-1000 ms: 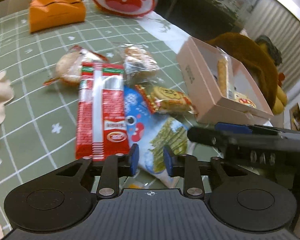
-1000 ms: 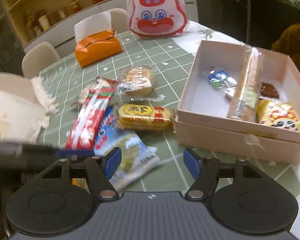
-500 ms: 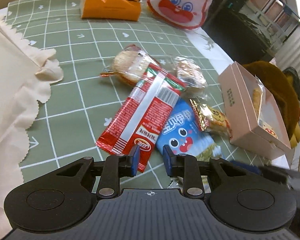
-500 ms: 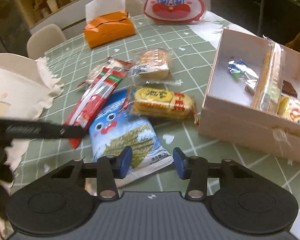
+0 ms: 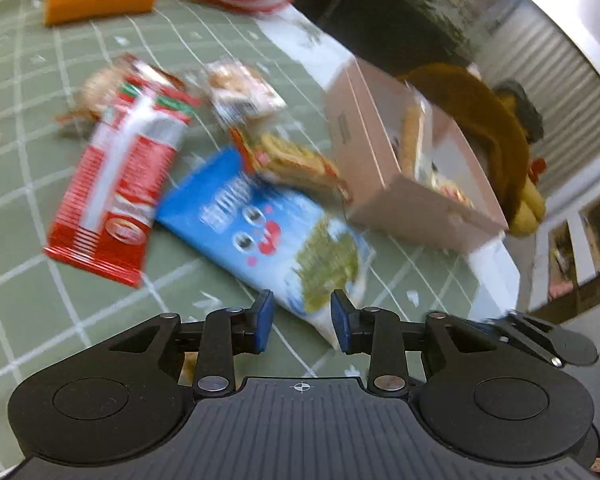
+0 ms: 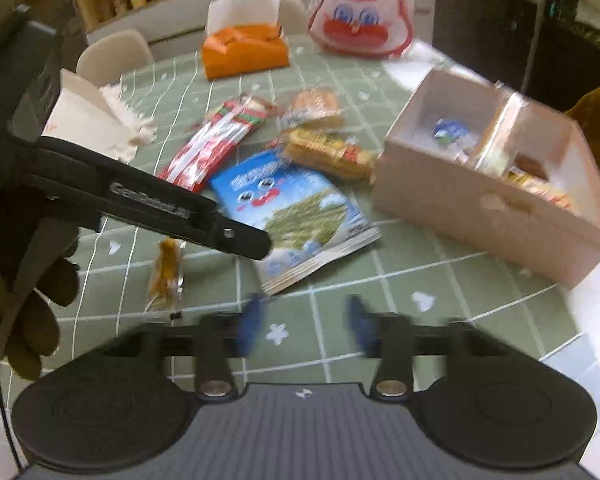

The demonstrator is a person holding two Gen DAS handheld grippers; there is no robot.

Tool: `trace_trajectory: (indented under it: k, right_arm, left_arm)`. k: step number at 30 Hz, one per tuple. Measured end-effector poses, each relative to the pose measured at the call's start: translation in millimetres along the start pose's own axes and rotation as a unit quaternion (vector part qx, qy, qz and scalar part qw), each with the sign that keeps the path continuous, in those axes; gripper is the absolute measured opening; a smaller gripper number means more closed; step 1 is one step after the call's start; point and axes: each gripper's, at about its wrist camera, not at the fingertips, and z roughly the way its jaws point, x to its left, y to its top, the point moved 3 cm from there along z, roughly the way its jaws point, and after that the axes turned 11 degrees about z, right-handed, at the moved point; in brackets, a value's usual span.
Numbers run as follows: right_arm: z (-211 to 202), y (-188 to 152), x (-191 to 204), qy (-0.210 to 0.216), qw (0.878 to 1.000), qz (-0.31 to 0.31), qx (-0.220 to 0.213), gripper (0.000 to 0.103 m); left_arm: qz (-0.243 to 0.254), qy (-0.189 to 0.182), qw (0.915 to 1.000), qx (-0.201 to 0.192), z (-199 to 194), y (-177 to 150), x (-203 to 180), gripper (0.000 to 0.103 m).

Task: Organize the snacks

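Observation:
A blue seaweed snack bag (image 5: pixel 260 228) (image 6: pixel 288 200) lies flat on the green checked tablecloth (image 5: pixel 28 208). My left gripper (image 5: pixel 302 320) hovers at its near corner. Its jaws are opening, and the corner shows in the narrow gap without being pinched. One of its fingers (image 6: pixel 220 232) reaches over the bag's left edge. My right gripper (image 6: pixel 305 328) is blurred and opening over bare cloth, with nothing between its pads. A red wafer pack (image 5: pixel 120 184) (image 6: pixel 216 140), a yellow biscuit pack (image 5: pixel 296 160) (image 6: pixel 328 152) and a clear-wrapped bun (image 5: pixel 244 88) (image 6: pixel 316 106) lie beyond. The pink box (image 5: pixel 412 168) (image 6: pixel 480 204) holds a few snacks.
A small amber wrapped sweet (image 6: pixel 168 272) lies near left. An orange tissue box (image 6: pixel 244 50) and a rabbit-face bag (image 6: pixel 360 20) stand at the back. A white paper bag (image 6: pixel 88 120) is at the left, a brown plush toy (image 5: pixel 488 120) behind the box. A gloved hand (image 6: pixel 20 312) holds the left gripper.
The left gripper swung right and now sits at the blue bag's near corner. The right gripper pulled back from the bag, and its pads narrowed and then spread wide again.

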Motion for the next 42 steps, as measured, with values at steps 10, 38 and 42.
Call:
trace_trajectory:
  k: [10, 38, 42]
  right_arm:
    - [27.9, 38.3, 9.7, -0.006, 0.999, -0.017, -0.040, 0.073]
    - [31.1, 19.0, 63.6, 0.055, 0.997, -0.034, 0.032, 0.044]
    - [27.4, 16.9, 59.8, 0.045, 0.998, -0.033, 0.030, 0.053]
  left_arm:
    - [-0.027, 0.099, 0.9947, 0.006, -40.5, 3.2, 27.2, 0.036]
    - [-0.021, 0.119, 0.9911, -0.056, -26.3, 39.8, 77.1, 0.036]
    - [0.057, 0.149, 0.9868, -0.030, 3.7, 56.9, 59.9, 0.036]
